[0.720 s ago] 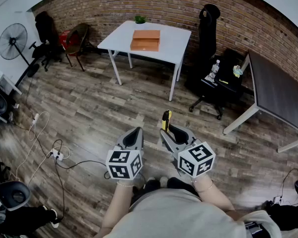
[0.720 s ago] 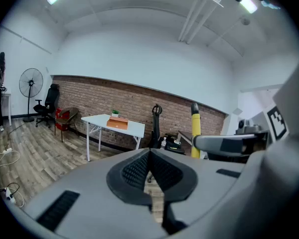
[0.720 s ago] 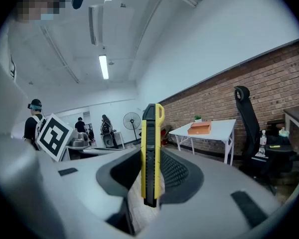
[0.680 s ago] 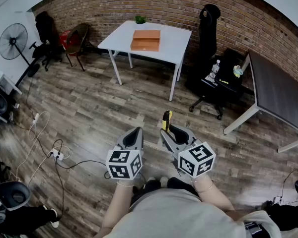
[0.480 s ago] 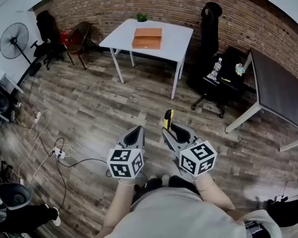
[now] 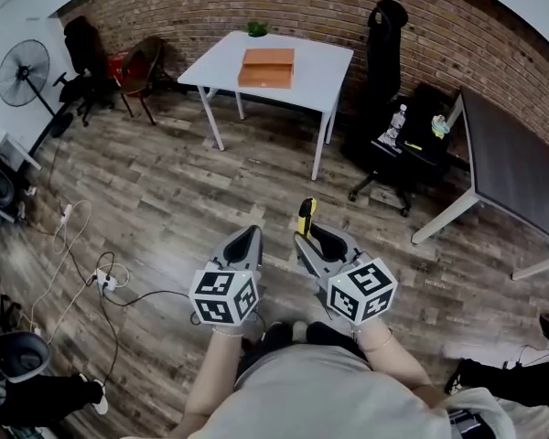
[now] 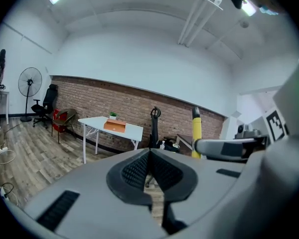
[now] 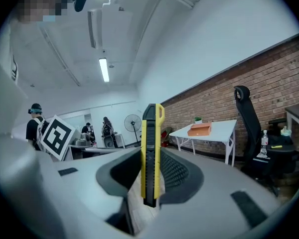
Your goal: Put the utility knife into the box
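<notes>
The utility knife is clamped between the pads of the right hand-held gripper, its long axis running along the jaws so the yellow body sticks out past the tips and points ahead. The box lies far ahead and a little to the left, across the wooden floor, flat on the white counter by the brick wall, well apart from both hands. The left hand-held gripper sits just beside the right, jaws together on nothing, so the carry forward looks to be the right hand's
</notes>
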`<state>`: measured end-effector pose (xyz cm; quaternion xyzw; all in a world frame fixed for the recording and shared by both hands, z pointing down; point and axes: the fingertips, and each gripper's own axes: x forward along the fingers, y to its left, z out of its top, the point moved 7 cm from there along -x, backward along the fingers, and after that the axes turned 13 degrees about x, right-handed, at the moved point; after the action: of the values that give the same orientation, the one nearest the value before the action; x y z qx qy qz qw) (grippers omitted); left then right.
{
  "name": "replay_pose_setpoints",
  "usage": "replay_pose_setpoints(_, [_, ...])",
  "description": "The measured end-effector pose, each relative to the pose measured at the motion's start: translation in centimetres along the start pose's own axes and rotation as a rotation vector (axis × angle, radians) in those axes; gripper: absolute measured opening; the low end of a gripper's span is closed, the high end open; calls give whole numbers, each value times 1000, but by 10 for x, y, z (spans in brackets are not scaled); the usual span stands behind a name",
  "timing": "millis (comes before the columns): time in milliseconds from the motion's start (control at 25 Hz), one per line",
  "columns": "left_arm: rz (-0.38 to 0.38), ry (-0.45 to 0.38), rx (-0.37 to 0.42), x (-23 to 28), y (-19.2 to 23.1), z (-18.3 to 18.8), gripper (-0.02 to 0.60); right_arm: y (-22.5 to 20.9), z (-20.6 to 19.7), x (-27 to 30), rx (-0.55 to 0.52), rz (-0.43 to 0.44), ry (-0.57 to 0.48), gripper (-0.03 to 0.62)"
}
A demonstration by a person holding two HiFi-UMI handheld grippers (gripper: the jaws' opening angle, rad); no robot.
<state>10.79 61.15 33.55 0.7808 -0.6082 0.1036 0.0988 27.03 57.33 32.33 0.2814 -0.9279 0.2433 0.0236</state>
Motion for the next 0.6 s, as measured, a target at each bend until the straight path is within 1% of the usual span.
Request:
replay_pose_setpoints(120, [-1,4,12,15,-4,5,6,-16,6,-1,-22,-12,3,114])
replay_pose_setpoints(360, [-9,56,-23,51,-14,-1,6,-50,13,8,6,-15,24,114])
replay_pose_setpoints(440, [-5,75,-24,67,-9,-2,6,-63,14,18,21,-15,34,115])
replay_pose_setpoints(600, [0,66,-32,105,17,3,6,-91,25,50,26,-29,29,115])
